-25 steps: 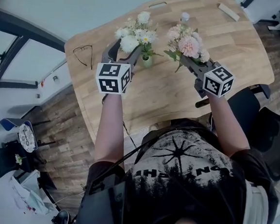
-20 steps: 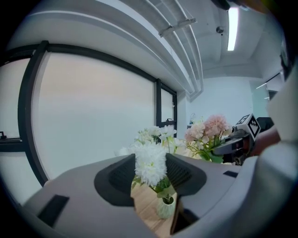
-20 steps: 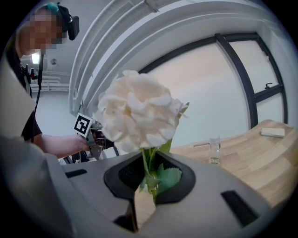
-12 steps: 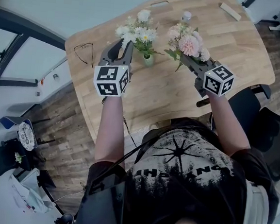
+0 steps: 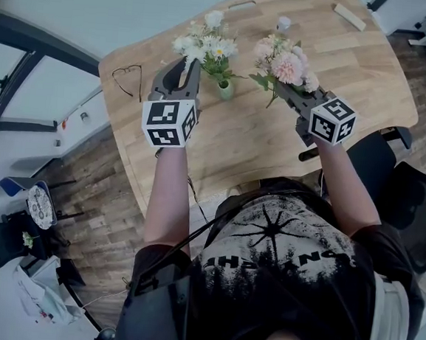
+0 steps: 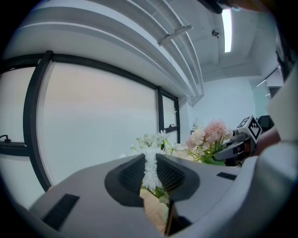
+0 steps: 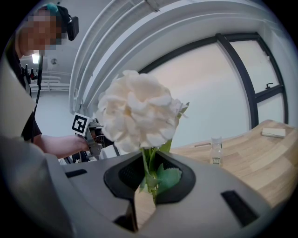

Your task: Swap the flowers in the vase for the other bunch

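- Head view: left claw (image 5: pixel 185 68) has pinched in on the white bunch (image 5: pixel 208 43) in the vase (image 5: pixel 224 91) on the table (image 5: pixel 238 142). The right claw (image 5: pixel 283 90) hasn't budged, gripping the pink bunch (image 5: pixel 285 62).
- Left gripper view: its jaws have just been closing and now squash a white bloom.
- Right gripper view: same as before, clamped on stems.

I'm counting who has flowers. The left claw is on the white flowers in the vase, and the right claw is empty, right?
No. The right claw isn't empty: it is shut on the pink bunch's stems, as the right gripper view shows. The left claw, which has just been closing, is on the white flowers in the vase.
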Demonstrator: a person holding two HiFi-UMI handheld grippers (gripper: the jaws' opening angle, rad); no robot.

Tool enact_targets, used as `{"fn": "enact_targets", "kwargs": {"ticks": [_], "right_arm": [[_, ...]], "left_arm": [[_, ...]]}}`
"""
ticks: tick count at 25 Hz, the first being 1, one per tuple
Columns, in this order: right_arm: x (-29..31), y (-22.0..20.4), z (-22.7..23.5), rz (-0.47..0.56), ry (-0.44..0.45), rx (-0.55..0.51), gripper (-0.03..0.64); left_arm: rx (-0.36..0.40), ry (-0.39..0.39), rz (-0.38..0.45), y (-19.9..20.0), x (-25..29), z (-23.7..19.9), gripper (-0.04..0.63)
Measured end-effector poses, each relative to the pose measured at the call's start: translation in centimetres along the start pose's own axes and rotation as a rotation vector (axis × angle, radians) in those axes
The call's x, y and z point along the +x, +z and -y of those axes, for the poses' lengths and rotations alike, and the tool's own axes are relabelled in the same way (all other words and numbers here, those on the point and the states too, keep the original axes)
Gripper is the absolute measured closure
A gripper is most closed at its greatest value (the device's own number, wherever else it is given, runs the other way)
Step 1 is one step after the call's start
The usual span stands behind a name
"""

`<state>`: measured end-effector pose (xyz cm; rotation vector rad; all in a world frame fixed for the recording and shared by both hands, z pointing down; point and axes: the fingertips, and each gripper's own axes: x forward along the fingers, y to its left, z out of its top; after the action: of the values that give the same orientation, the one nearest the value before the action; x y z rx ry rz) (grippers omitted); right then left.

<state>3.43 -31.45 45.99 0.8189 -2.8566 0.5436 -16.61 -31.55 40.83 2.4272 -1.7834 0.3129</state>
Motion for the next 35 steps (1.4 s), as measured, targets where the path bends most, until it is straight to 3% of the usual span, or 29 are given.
{"fn": "enact_targets", "kwargs": {"ticks": [35], "right_arm": [[-1.3, 1.9, -2.8, 0.056, 0.027, -0.023, 0.568]], "left_arm": [[0.054, 0.082, 0.143, 8.0, -3.9, -1.4, 0.518]]}}
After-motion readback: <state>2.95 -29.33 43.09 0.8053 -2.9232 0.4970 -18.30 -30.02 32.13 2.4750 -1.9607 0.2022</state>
